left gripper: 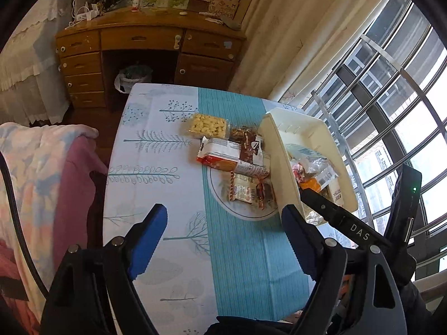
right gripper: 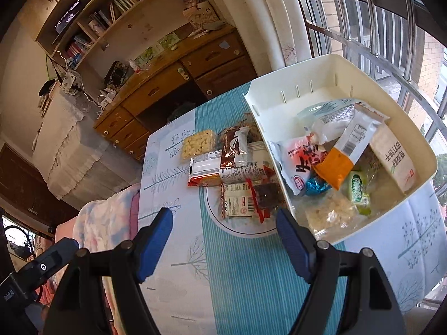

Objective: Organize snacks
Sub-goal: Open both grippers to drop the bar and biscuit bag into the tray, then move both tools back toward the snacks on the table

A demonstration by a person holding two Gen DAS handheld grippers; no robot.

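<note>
Left claw (left gripper: 223, 217): blue-padded jaws spread wide, nothing between them, hovering above the table (left gripper: 156, 167) with its teal-and-white tree-print cloth. Right claw (right gripper: 223, 223): jaws likewise wide apart, empty. Cream rectangular plastic bin (right gripper: 419, 150) sits on the table's window side and holds mixed snack packets, among them an orange-ended white wrapper (right gripper: 339, 167). Just beside the bin, a white round plate (right gripper: 240, 230) carries more packets. A clear pack of pale puffed snacks (right gripper: 197, 145) lies on the cloth beyond the plate.
</note>
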